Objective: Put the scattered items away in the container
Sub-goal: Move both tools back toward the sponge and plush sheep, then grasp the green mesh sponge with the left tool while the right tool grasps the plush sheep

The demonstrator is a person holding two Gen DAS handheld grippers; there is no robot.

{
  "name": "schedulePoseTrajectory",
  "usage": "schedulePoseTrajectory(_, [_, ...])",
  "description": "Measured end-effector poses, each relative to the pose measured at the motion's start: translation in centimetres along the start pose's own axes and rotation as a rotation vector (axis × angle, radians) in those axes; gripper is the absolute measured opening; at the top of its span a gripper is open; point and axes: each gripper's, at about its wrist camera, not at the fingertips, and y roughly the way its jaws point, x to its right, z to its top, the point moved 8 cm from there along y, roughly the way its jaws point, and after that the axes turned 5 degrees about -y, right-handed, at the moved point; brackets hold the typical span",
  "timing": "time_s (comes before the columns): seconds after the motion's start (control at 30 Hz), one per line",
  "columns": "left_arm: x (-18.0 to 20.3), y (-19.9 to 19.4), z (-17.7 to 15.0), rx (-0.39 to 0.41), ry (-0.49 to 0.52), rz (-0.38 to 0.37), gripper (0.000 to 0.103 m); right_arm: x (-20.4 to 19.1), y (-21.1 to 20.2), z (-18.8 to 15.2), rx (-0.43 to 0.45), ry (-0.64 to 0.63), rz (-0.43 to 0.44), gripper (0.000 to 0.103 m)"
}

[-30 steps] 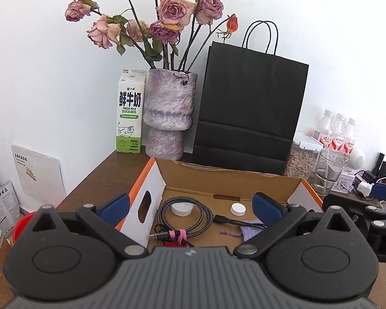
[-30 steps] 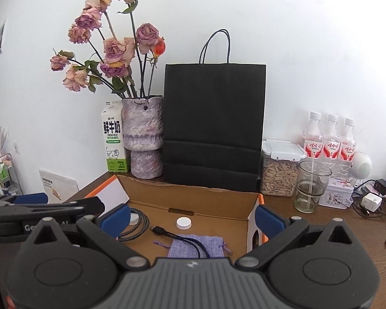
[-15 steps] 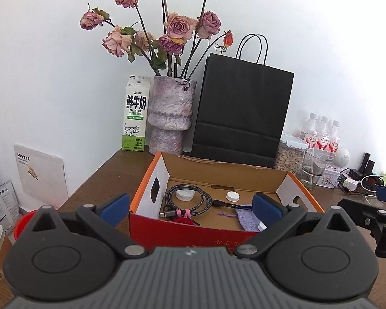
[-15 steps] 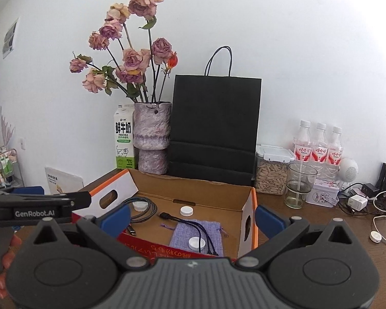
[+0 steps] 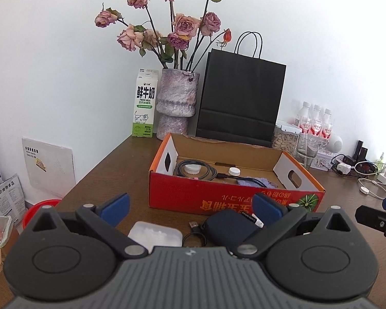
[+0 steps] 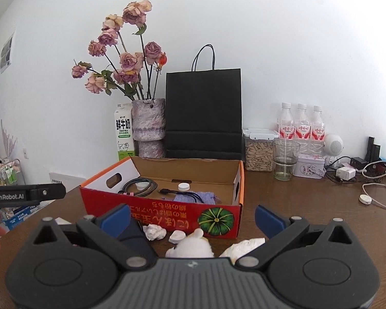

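Observation:
A red and orange cardboard box sits on the brown table. It holds a coiled grey cable, white caps, a black cable and a purple pouch. In front of it lie a white lidded case, a dark blue pouch, a small black cable, crumpled white paper and a white plush toy. My left gripper is open and empty above the case and pouch. My right gripper is open and empty above the plush toy.
Behind the box stand a milk carton, a vase of dried roses and a black paper bag. At the right are a seed jar, a glass, water bottles, chargers and white cables.
Both grippers have pulled back from over the box and risen. The box's red front and the loose items in front of it have come into view. Both stay open.

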Motion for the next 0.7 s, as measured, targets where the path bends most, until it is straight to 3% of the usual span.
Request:
schedulePoseTrajectory(0.33, [-0.4,-1.4,-3.9,-0.061,0.028,0.008,0.103,0.9,-1.3,-5.9,-0.103,0.003,0.012,0.103])
schedulePoseTrajectory(0.53, [1.5,-0.4,-6.1,-0.108,0.100,0.001,0.103,1.4,-1.3,-7.1,-0.122,-0.024,-0.010,0.103])
schedulePoseTrajectory(0.7, [1.9,0.7,-7.9,-0.151,0.094,0.019,0.103,2.1,-0.4,-7.6,-0.152,-0.044,-0.007,0.103])
